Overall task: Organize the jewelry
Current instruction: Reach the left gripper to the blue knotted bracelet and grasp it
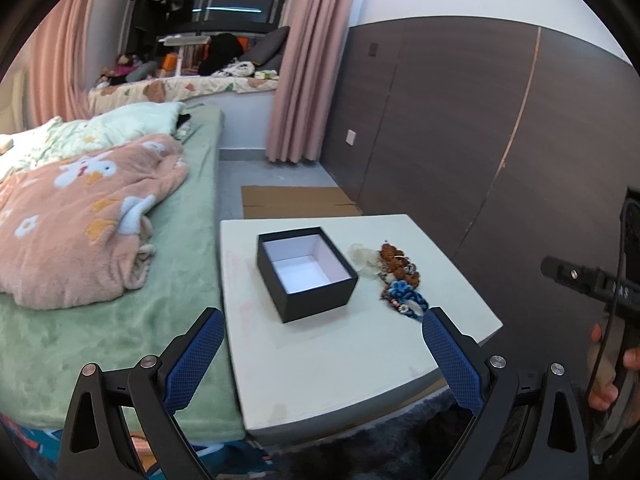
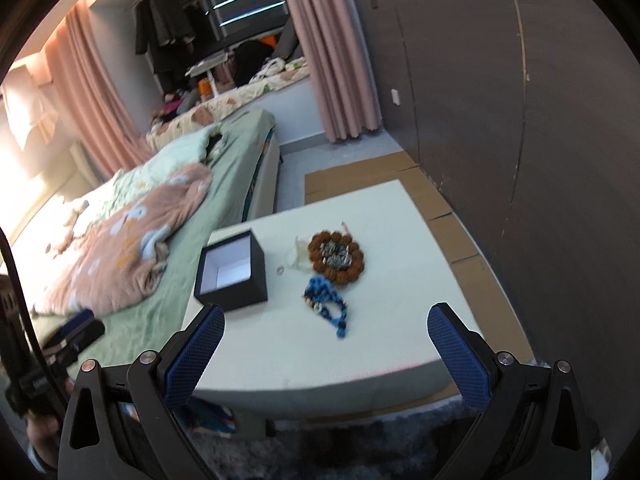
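Beside a bed with a green sheet and a rumpled pink fleece blanket stands a low white square table, with a flattened piece of brown cardboard on the floor beyond it. On the table sits an open black square box with a white lining, empty inside. Just to its right lies the jewelry: a brown beaded bracelet ringing some small metallic pieces, a blue beaded bracelet nearer the camera, and a pale translucent piece, perhaps a pouch, though blur hides its form. A tiny ring lies between box and bracelets. The left gripper hovers with blue-padded jaws spread wide, holding nothing; the right gripper likewise gapes above the table's near edge.
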A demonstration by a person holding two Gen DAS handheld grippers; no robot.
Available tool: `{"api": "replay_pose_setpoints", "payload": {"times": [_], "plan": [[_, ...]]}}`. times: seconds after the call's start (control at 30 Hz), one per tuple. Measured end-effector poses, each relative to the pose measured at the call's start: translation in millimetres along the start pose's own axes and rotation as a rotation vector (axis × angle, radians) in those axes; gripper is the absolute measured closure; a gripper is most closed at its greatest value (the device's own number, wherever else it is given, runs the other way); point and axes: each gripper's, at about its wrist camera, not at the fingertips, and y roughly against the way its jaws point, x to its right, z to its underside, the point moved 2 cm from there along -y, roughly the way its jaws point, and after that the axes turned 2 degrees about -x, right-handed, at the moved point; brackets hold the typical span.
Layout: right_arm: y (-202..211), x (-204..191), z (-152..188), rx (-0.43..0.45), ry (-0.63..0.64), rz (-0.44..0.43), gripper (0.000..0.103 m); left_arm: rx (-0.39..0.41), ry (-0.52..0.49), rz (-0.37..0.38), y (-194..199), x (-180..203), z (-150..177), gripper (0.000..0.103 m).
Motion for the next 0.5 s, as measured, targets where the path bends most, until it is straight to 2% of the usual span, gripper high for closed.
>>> {"api": "replay_pose_setpoints", "payload": {"times": [0.13, 0.43, 0.5], "plan": [[-5.7, 5.9, -11.5, 0.016, -0.027, 0.004, 0.0, 0.003, -0.043, 0.02, -12.5, 17.5, -7.9, 0.004], [-27.0, 25.9, -40.4, 0.054, -0.135, -0.006, 0.0, -0.031, -0.047, 0.108, -51.5, 41.3, -32.9, 0.004], [-34.9, 30.1, -43.1, 0.045, -0.16, -0.028, 0.0, -0.037, -0.066, 0.102, -60.9, 49.4, -35.4, 0.005]]}}
